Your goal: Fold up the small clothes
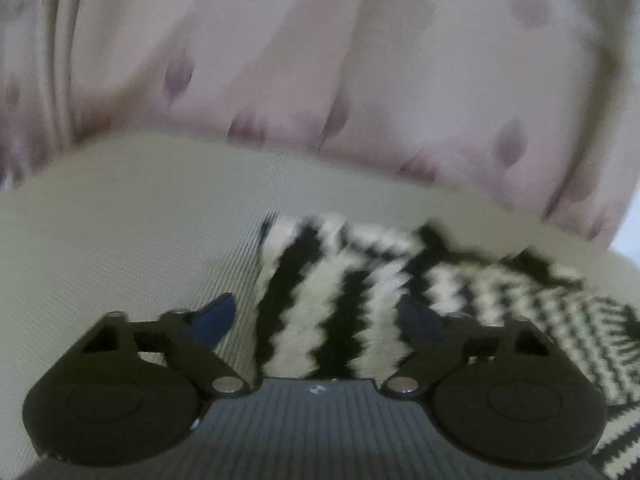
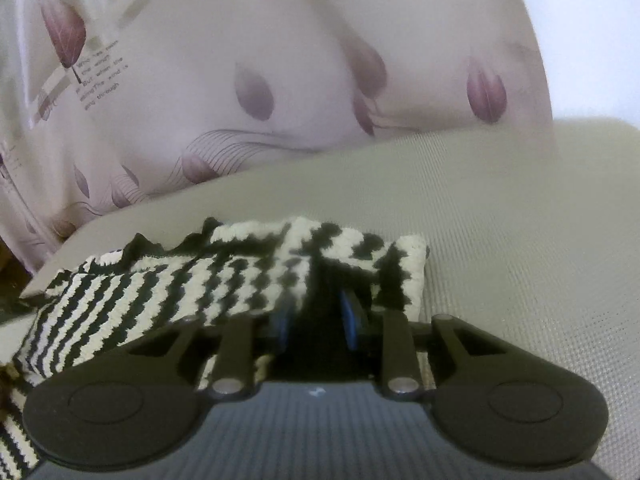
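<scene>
Here the striped knit garment (image 2: 224, 280) lies on the beige mesh surface (image 2: 500, 220); the right gripper (image 2: 316, 316) is clamped on its edge, the left gripper (image 1: 320, 316) straddles its end, fingers apart; best close there and fold level, corners matched.

Both cameras sat low and close over the striped knit (image 1: 352, 300) (image 2: 224, 280), tipped down, facing the flowery curtain (image 1: 280, 60) (image 2: 280, 60) behind it; both saw both.
</scene>
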Tool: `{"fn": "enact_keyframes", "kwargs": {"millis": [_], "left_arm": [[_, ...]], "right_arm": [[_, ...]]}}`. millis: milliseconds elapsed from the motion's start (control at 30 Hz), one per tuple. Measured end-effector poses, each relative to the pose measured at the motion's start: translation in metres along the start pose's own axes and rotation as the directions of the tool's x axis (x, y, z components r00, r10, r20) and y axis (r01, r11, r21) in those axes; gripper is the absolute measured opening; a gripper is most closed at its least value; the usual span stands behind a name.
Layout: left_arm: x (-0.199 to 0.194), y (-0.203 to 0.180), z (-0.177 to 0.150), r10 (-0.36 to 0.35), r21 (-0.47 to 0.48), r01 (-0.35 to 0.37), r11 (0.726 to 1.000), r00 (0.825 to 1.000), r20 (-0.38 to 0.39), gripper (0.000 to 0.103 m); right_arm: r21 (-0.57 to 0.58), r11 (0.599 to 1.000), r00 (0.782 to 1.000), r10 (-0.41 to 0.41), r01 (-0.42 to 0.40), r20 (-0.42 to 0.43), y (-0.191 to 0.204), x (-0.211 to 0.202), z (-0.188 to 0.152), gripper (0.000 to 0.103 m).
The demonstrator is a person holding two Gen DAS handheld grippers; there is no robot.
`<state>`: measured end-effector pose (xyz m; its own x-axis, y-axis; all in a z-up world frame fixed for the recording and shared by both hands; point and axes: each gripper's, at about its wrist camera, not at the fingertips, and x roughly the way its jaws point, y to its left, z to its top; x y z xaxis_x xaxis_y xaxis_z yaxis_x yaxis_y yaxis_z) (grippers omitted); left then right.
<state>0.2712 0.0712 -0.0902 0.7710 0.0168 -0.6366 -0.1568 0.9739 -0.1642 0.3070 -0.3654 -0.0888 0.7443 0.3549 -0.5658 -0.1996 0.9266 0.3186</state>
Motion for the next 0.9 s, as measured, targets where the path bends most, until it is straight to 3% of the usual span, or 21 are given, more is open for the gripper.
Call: {"fn": "enact_keyframes", "kwargs": {"millis": [67, 233, 300, 367, 433, 467, 500, 533, 567, 633, 733, 833, 900], "left_arm": [[0.005, 0.009, 0.002, 0.014, -0.047, -0.015, 0.999, 1.0, -0.015, 0.079], [0.009, -0.003, 0.003, 0.089, 0.015, -0.089, 0.996, 0.996, -0.023, 0.083], [0.007, -0.005, 0.005, 0.09, 0.025, -0.089, 0.996, 0.996, -0.029, 0.081], [-0.007, -0.002, 0.007, 0.056, 0.04, -0.054, 0.998, 0.997, -0.05, 0.074], [-0.041, 0.006, 0.008, -0.014, 0.047, 0.015, 0.999, 0.999, -0.042, 0.081], [-0.061, 0.012, 0.003, -0.05, 0.057, 0.051, 0.997, 0.999, -0.019, 0.098], [-0.083, 0.017, -0.004, -0.069, 0.076, 0.069, 0.995, 0.998, -0.01, 0.101], [-0.103, 0.022, -0.013, -0.081, 0.102, 0.082, 0.991, 0.997, -0.011, 0.103], [-0.12, 0.029, -0.022, -0.095, 0.129, 0.097, 0.987, 0.995, -0.022, 0.103], [-0.149, 0.042, -0.043, -0.112, 0.167, 0.117, 0.979, 0.993, -0.039, 0.103], [-0.182, 0.06, -0.077, -0.147, 0.176, 0.161, 0.971, 0.985, -0.09, 0.103], [-0.205, 0.073, -0.105, -0.12, 0.188, 0.133, 0.973, 0.99, -0.078, 0.097], [-0.211, 0.083, -0.116, -0.126, 0.154, 0.141, 0.978, 0.987, -0.104, 0.086]], "right_arm": [[0.005, 1.0, 1.0, 0.006, -0.006, 0.0, -0.003, -0.002, -0.003, 0.025], [-0.053, 0.997, 0.999, -0.047, 0.048, 0.017, 0.011, 0.001, -0.009, 0.025], [-0.054, 0.997, 0.999, -0.048, 0.049, 0.016, 0.011, 0.003, -0.008, 0.025], [-0.006, 1.0, 1.0, -0.026, 0.026, -0.002, 0.005, -0.004, -0.006, 0.026], [0.035, 0.999, 1.0, -0.019, 0.018, 0.009, 0.006, -0.036, -0.008, 0.032], [0.037, 0.999, 0.999, 0.013, -0.015, 0.046, 0.007, -0.063, -0.015, 0.045], [0.04, 0.998, 0.997, 0.048, -0.05, 0.055, 0.007, -0.084, -0.023, 0.056], [0.056, 0.995, 0.996, 0.082, -0.084, 0.04, 0.005, -0.106, -0.037, 0.081], [0.078, 0.991, 0.994, 0.103, -0.104, 0.025, 0.001, -0.124, -0.051, 0.087], [0.117, 0.986, 0.993, 0.12, -0.12, 0.0, -0.006, -0.156, -0.083, 0.087], [0.125, 0.989, 0.995, 0.087, -0.079, -0.058, -0.005, -0.194, -0.129, 0.087], [0.086, 0.996, 0.998, 0.019, -0.013, -0.06, 0.004, -0.222, -0.161, 0.087], [0.095, 0.995, 0.998, 0.007, -0.001, -0.058, 0.006, -0.233, -0.176, 0.086]]}}
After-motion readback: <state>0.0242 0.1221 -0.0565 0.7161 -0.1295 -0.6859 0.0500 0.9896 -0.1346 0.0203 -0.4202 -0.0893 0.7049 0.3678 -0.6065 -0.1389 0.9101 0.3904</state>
